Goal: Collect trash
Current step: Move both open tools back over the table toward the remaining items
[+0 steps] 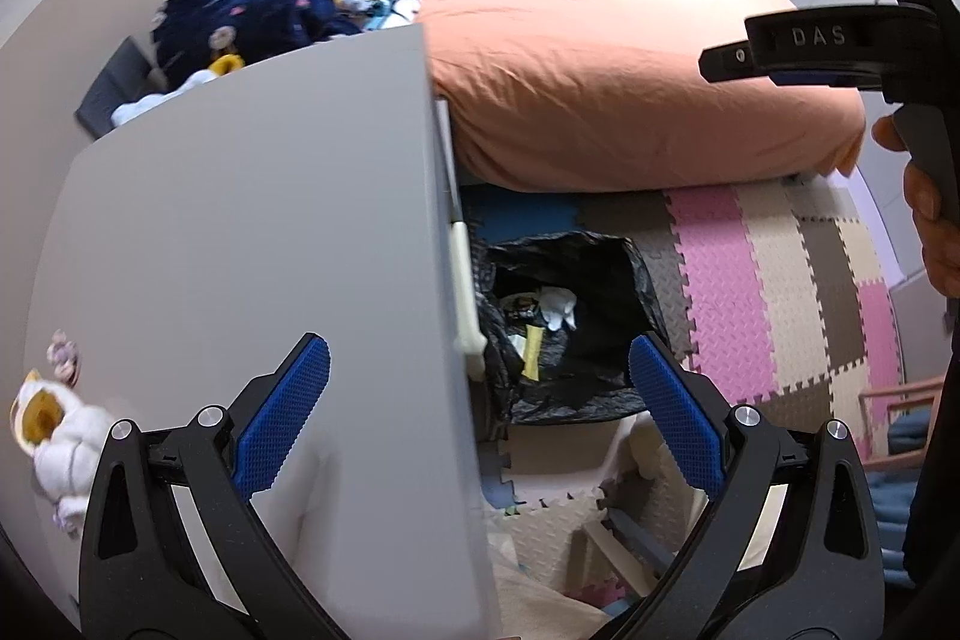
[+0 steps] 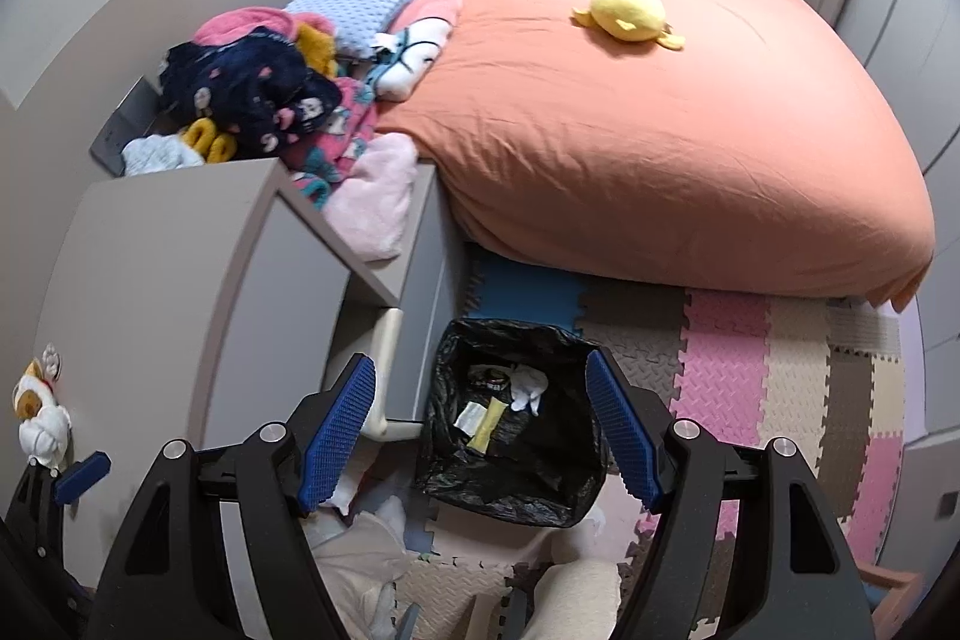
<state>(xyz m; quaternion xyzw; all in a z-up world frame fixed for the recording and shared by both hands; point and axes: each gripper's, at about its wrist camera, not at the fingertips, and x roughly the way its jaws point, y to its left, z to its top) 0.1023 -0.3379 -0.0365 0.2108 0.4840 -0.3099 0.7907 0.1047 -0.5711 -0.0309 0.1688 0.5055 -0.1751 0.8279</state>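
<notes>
Drawer point(image 2: 384, 244) clothes point(image 2: 372, 208) — right view only, claws apart

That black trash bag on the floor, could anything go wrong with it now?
Maybe. The black trash bag sits close against the grey cabinet, and its rim sags, so dropped trash could miss and land on the foam mats. Both the left tool and the right tool are open and empty. The small toy on the cabinet top could get mistaken for trash.

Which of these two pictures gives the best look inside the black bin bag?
The right wrist view: the bin bag sits open below, its whole mouth and scraps visible. In the left wrist view, the bag is partly hidden behind the grey cabinet.
</notes>
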